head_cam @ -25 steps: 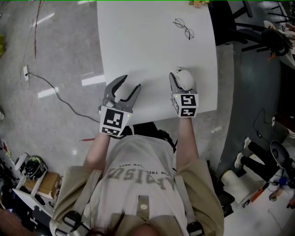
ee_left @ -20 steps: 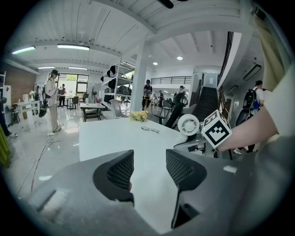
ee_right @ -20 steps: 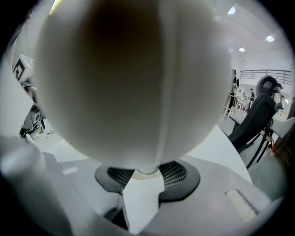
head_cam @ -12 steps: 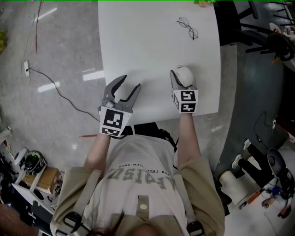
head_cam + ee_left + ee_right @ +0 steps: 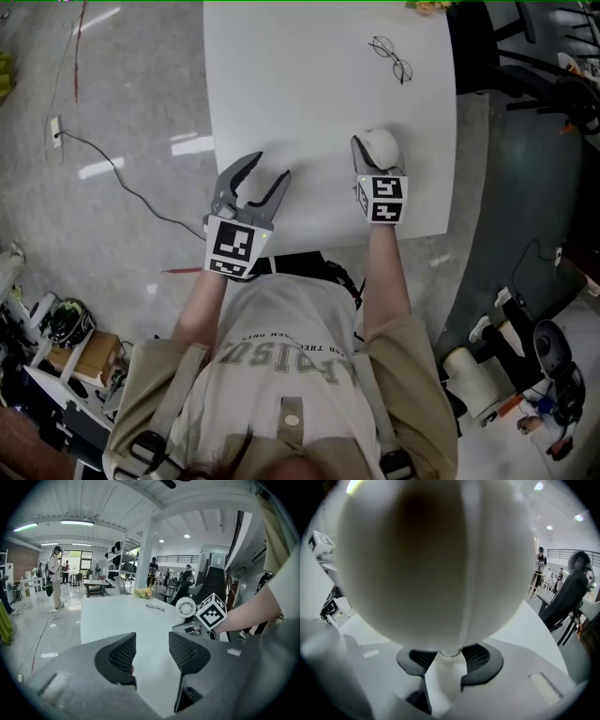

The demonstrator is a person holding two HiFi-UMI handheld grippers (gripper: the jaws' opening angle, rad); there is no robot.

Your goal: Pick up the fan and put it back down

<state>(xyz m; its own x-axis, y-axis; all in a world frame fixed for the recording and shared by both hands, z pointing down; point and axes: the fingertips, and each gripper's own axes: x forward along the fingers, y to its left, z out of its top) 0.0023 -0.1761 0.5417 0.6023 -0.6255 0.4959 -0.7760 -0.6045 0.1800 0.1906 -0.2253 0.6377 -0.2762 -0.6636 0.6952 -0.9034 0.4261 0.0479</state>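
The fan (image 5: 382, 143) is small, white and round-headed, over the near right part of the white table (image 5: 309, 84). My right gripper (image 5: 373, 167) is shut on its stem. In the right gripper view the fan's head (image 5: 436, 559) fills the picture, and the stem (image 5: 444, 670) sits between the pads of my right gripper (image 5: 443, 660). Whether the fan's base touches the table is hidden. My left gripper (image 5: 265, 169) stands open and empty over the near left of the table. The left gripper (image 5: 152, 651) looks across the table at the fan (image 5: 186, 607).
A pair of glasses (image 5: 392, 58) lies far right on the table, yellow flowers (image 5: 427, 6) at its far edge. Black office chairs (image 5: 511, 56) stand right of the table. A cable (image 5: 122, 183) runs over the floor at left. People stand in the hall behind.
My right gripper has sunk a little with the fan and moved slightly farther onto the table. The left gripper has kept its place.
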